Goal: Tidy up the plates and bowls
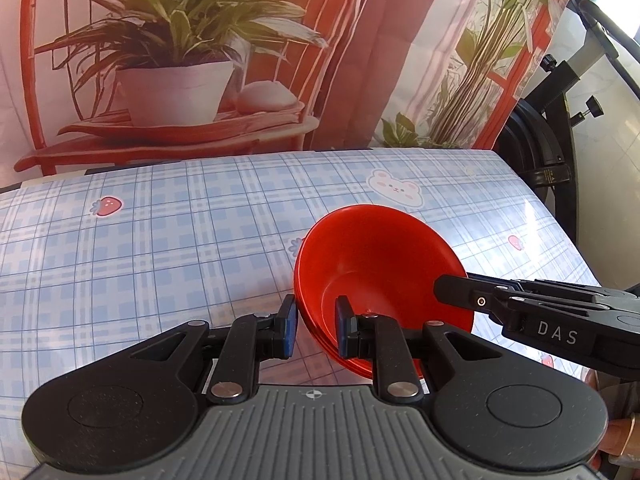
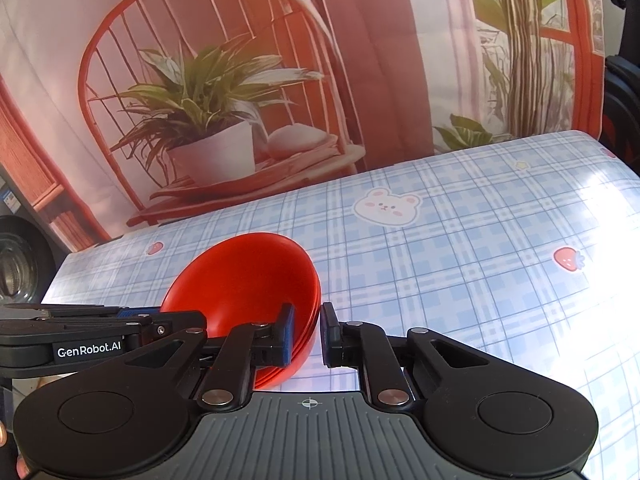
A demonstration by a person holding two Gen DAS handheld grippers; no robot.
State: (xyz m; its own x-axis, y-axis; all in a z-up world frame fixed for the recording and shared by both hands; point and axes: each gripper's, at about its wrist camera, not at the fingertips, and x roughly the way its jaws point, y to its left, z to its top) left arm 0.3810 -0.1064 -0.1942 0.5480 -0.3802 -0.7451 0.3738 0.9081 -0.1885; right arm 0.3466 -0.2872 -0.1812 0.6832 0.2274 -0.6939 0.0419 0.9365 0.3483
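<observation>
Since both hand-held grippers, left (image 1: 316, 326) & right (image 2: 307, 330), are clamped on opposite rims of the red bowls (image 1: 380, 264), the nested stack hangs tilted above the tabletop (image 1: 160, 240), prob. for steadiness.

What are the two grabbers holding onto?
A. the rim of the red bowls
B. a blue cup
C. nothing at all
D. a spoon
A: both the left gripper and the right gripper are pinched on the rim of the red bowls, a nested stack tilted above the checked tablecloth.
</observation>
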